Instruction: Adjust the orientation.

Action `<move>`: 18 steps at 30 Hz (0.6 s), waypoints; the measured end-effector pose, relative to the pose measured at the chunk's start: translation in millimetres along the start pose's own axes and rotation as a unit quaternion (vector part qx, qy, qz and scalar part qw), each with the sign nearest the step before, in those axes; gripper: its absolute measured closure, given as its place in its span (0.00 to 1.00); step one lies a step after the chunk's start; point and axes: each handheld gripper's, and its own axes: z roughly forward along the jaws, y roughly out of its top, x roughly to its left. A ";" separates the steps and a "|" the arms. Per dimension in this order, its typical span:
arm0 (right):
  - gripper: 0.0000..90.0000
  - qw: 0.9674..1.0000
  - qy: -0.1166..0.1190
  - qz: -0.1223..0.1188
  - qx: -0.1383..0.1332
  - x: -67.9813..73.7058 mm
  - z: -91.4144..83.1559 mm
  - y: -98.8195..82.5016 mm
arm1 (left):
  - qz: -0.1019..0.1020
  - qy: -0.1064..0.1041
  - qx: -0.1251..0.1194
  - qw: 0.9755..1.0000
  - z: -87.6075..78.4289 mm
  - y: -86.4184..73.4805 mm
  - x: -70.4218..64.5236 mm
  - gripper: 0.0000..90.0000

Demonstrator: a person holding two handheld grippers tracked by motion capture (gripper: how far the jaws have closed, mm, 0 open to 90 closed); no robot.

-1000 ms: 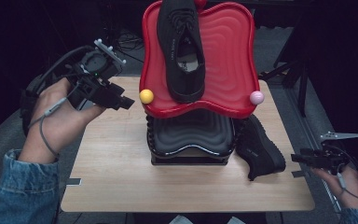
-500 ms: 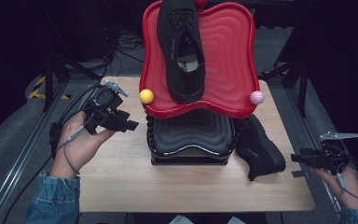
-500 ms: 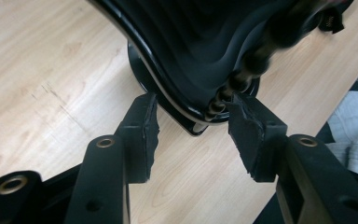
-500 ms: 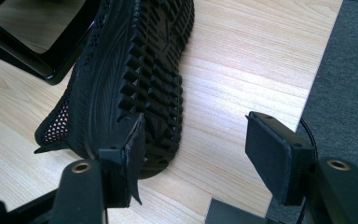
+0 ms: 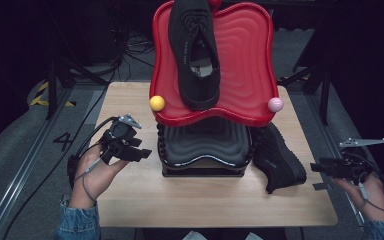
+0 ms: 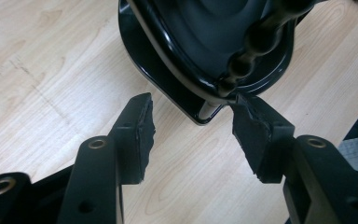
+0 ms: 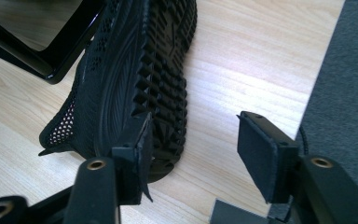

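Observation:
A black shoe (image 5: 195, 47) lies on the red upper tray (image 5: 245, 60) of a two-tier rack, above a black lower tray (image 5: 205, 145). A second black shoe (image 5: 279, 157) leans on its side against the rack's right side, sole (image 7: 154, 70) facing my right gripper. My left gripper (image 5: 139, 150) is open just left of the black tray, and its jaws frame the tray's base corner (image 6: 200, 109) in the left gripper view (image 6: 193, 135). At the table's right edge my right gripper (image 5: 320, 167) stands open and empty (image 7: 193, 154), a short way from the leaning shoe.
A yellow ball (image 5: 157, 103) and a pink ball (image 5: 275, 104) cap the red tray's front corners. The wooden table (image 5: 200, 200) has bare room in front of the rack. Cables and stand legs (image 5: 55, 85) lie on the dark floor to the left.
My left gripper came down and to the right, from off the table's far left edge to beside the black lower tray. The right gripper stayed put.

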 end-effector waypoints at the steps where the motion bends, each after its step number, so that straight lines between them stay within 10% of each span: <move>1: 0.53 1.000 -0.002 -0.003 -0.001 1.1 -1.9 2.1 | -0.001 0.000 -0.009 1.000 0.0 -2.1 3.1 0.54; 4: 0.64 1.000 -0.013 -0.022 0.012 5.0 -5.1 7.7 | -0.010 -0.031 -0.038 0.999 1.2 -7.8 12.8 0.54; 12: 0.96 0.997 -0.028 -0.063 0.046 15.2 -15.4 27.6 | -0.024 -0.026 -0.015 0.999 15.2 -13.4 20.3 0.51; 18: 1.00 0.992 -0.023 -0.107 0.065 30.2 -13.7 50.3 | -0.025 -0.021 -0.009 0.999 16.3 -14.8 20.5 0.51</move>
